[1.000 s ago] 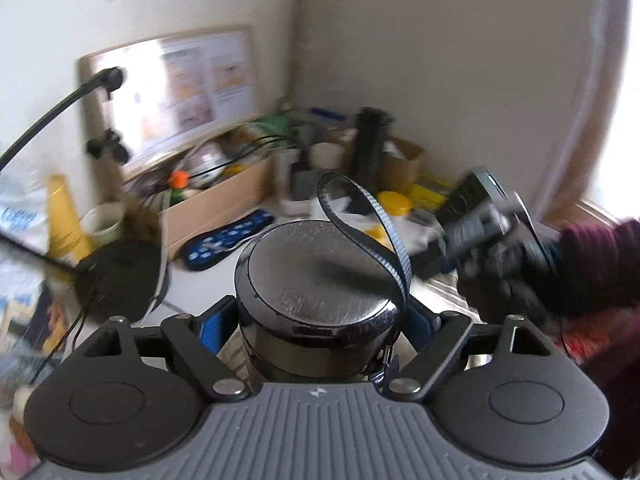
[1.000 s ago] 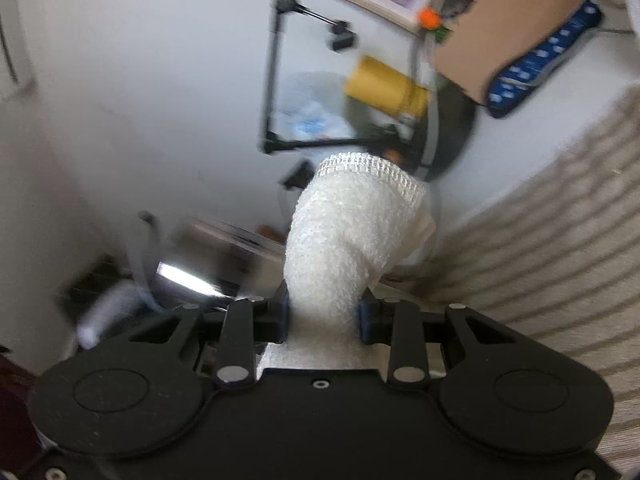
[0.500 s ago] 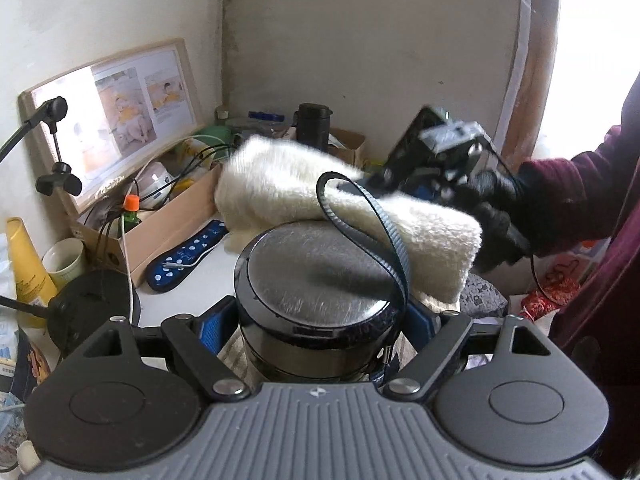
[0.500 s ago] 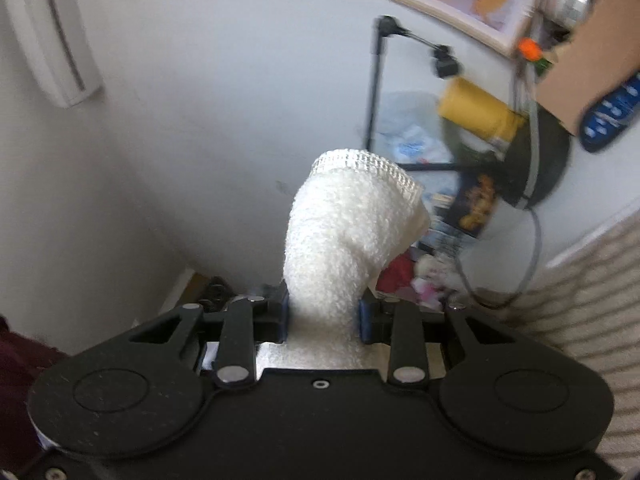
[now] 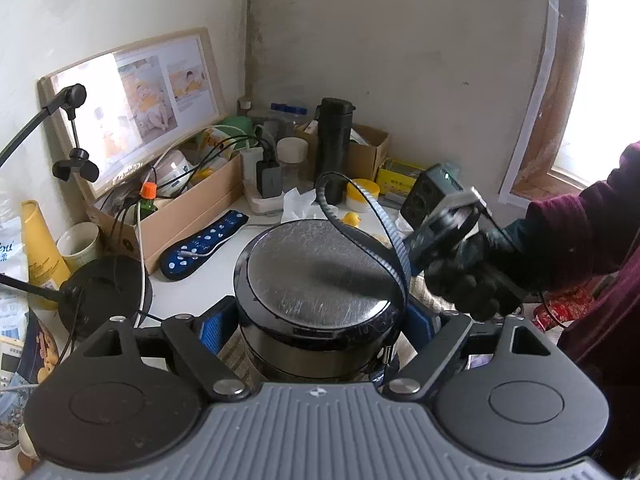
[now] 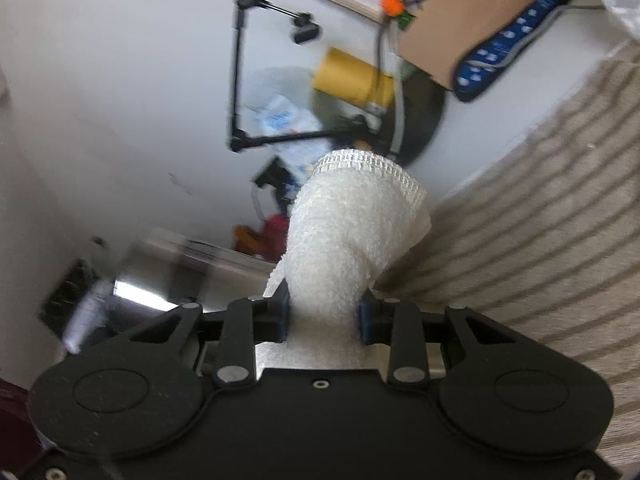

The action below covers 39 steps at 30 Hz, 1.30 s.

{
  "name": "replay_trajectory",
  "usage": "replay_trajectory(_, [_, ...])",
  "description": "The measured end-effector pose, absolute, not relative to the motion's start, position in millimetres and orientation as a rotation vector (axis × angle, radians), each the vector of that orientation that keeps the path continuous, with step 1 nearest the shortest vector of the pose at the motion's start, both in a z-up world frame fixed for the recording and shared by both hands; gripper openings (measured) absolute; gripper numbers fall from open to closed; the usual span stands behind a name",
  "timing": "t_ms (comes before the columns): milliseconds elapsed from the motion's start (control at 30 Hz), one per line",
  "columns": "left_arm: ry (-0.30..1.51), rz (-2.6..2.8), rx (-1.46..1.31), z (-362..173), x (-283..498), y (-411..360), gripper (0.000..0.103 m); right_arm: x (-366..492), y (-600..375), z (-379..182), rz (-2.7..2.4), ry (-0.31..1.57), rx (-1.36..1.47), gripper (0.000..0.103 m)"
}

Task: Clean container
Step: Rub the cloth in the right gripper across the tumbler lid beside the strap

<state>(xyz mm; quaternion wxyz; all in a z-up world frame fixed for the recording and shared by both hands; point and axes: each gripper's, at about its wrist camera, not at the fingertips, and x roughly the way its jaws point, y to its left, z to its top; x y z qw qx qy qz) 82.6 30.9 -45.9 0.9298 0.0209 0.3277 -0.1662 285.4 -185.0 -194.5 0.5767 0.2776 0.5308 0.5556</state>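
Half a second ago the white towel lay draped over the far rim of the container in the left wrist view; now it is gone from that view, and the right gripper point(image 5: 444, 216) shows at the right of the frame, off to the side of the lid, gripped by a black-gloved hand point(image 5: 474, 276) with a maroon sleeve behind it.

At the lower centre of the left wrist view, the left gripper point(image 5: 320, 320) is closed on the container point(image 5: 316, 280), a round metal pot with a scratched steel lid, its blue pads pressed against either side of the body. A grey strap point(image 5: 376, 220) loops up from the lid's right edge and curls over the top. The pot sits over a white desk point(image 5: 200, 284), with a cardboard box point(image 5: 192, 208), a blue spotted power strip point(image 5: 204, 244) and a black flask point(image 5: 334, 148) behind it toward the upper middle of the frame.

At the centre of the right wrist view, the right gripper point(image 6: 323, 316) is clamped on the rolled white towel point(image 6: 352, 232), which sticks out forward past the fingertips. A blurred shiny surface shows at the lower left of that frame; a striped beige cloth point(image 6: 540, 200) fills the right side.
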Motion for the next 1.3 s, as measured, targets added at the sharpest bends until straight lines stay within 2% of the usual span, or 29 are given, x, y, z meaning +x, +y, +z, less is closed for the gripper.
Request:
replay_trajectory(667, [0.694, -0.356, 0.058, -43.9, 85.7, 28.7, 0.085, 258.9, -163.0, -224.7, 1.116, 1.202, 0.173, 0.03])
replay_trajectory(833, [0.683, -0.518, 0.16, -42.5, 85.9, 37.9, 0.084, 263.2, -178.9, -217.8, 1.133, 1.237, 0.403, 0.03])
replay_trajectory(1033, [0.68, -0.711, 0.279, -38.9, 96.3, 44.9, 0.084, 258.1, -192.9, -184.6, 1.174, 1.153, 0.562, 0.03])
replay_trajectory(1300, [0.716, -0.52, 0.129, -30.3, 88.1, 38.2, 0.09, 247.2, -208.1, -141.2, 1.181, 1.018, 0.614, 0.03])
